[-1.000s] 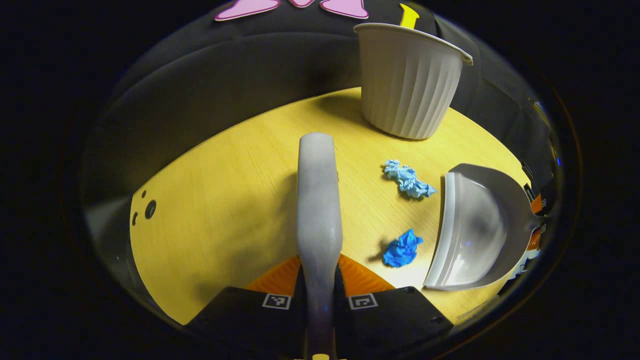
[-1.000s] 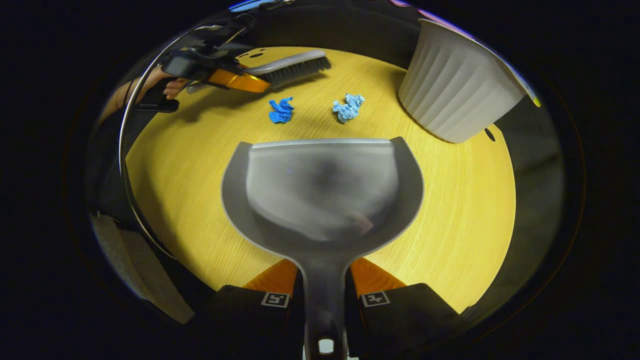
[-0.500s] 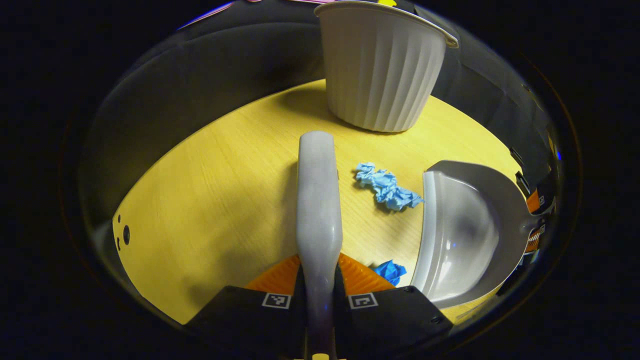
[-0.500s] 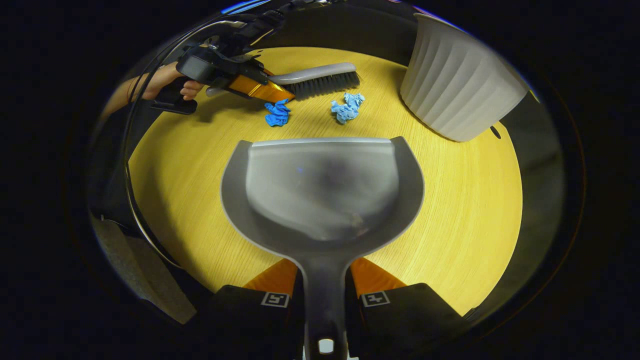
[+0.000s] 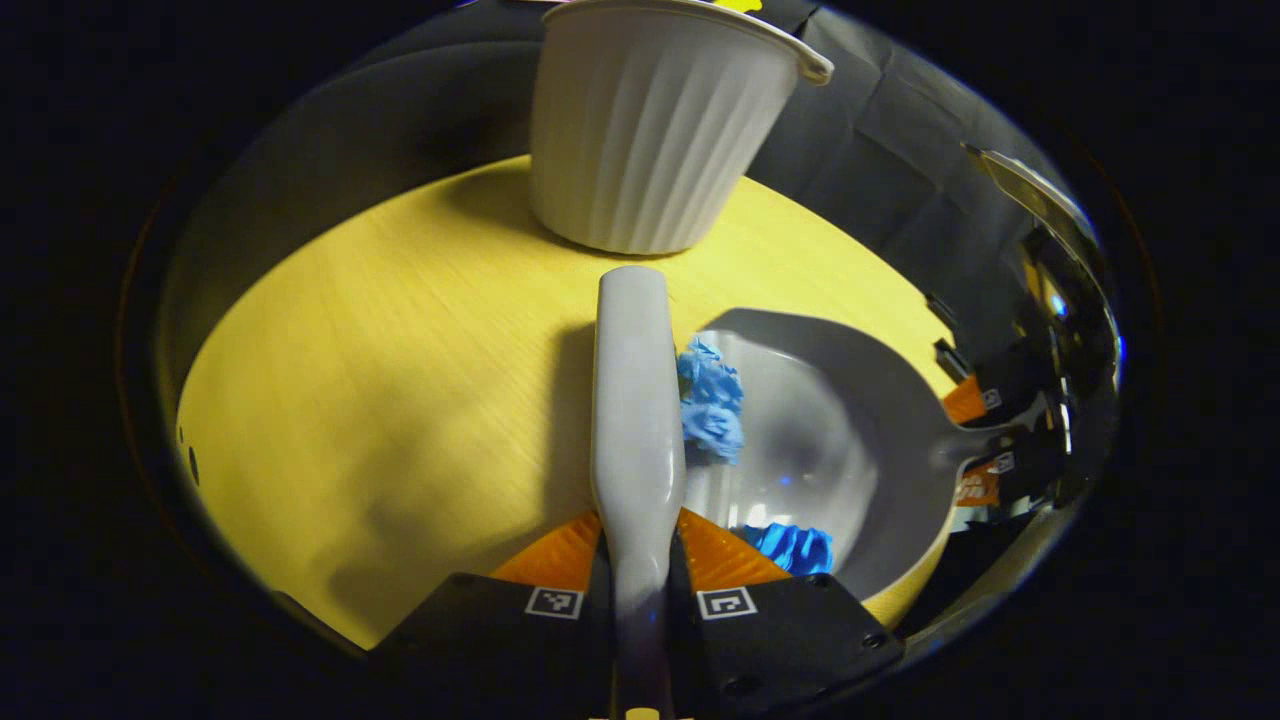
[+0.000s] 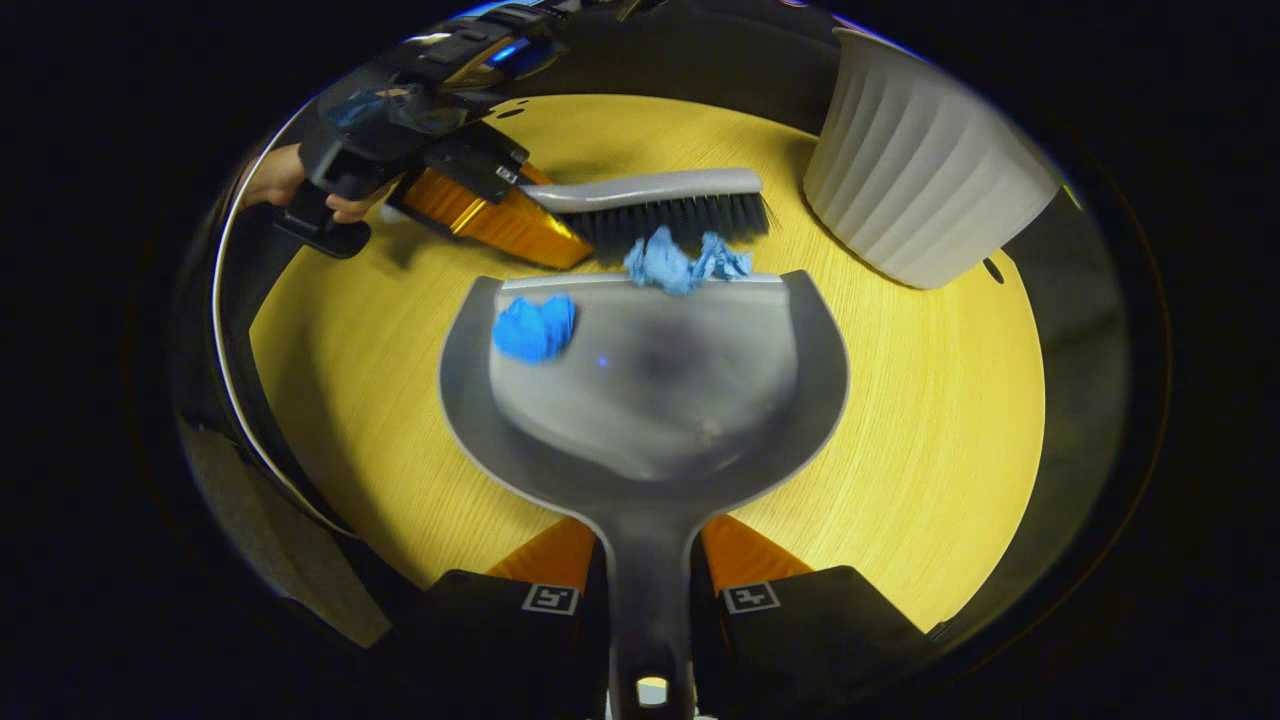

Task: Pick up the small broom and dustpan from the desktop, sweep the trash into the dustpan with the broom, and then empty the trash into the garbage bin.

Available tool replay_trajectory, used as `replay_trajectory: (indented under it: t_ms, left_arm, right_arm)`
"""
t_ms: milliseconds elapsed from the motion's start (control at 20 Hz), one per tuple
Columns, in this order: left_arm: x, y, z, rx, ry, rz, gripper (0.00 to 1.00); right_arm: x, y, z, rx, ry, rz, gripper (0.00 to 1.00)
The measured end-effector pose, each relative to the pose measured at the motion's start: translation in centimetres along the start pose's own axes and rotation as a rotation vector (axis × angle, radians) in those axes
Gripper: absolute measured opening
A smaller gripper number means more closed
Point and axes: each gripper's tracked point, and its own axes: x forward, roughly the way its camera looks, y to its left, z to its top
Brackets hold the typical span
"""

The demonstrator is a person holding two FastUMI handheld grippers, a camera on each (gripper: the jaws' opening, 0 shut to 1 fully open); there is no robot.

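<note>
Right gripper view gives us the clearest account of the change: against the frame half a second back, the wide grey plastic dustpan (image 6: 645,385) now holds the darker crumpled blue paper wad (image 6: 535,327) inside its left side, and the paler crumpled blue paper scrap (image 6: 685,262) lies across its front lip, pressed there by the bristles of the small grey broom with black bristles (image 6: 665,205). A moment ago both scraps lay on the yellow wooden desktop (image 6: 920,420) ahead of the pan and the broom stood farther off.

We judge the sweeping nearly done: one more short stroke should carry the paler scrap over the lip.

Our right gripper (image 6: 650,590) is clamped on the dustpan's handle, the pan reaching straight out ahead of it. Our left gripper (image 5: 640,595) is closed on the broom's handle; the paler scrap sits just to the right of the broom's back, the darker wad close by the right finger, both within the pan.

Beyond and ahead stands the ribbed white plastic garbage bin (image 5: 655,125), near the broom's tip, waiting for the emptying.
</note>
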Motion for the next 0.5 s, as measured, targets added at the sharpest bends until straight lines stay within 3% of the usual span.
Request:
replay_trajectory:
  t_ms: [100,350,500]
  left_arm:
    - [-0.3,-0.8,0.5,0.017,-0.005,-0.006,0.27]
    - [-2.2,3.0,2.5,0.012,-0.095,0.176,0.27]
    - [-3.2,5.4,1.4,-0.018,-0.117,0.254,0.27]
  right_arm:
    - [0.1,-0.1,-0.2,0.004,-0.007,-0.002,0.37]
    - [-0.4,-0.1,0.3,0.037,-0.025,-0.032,0.37]
    - [-0.6,-0.3,0.1,0.086,-0.055,-0.058,0.37]
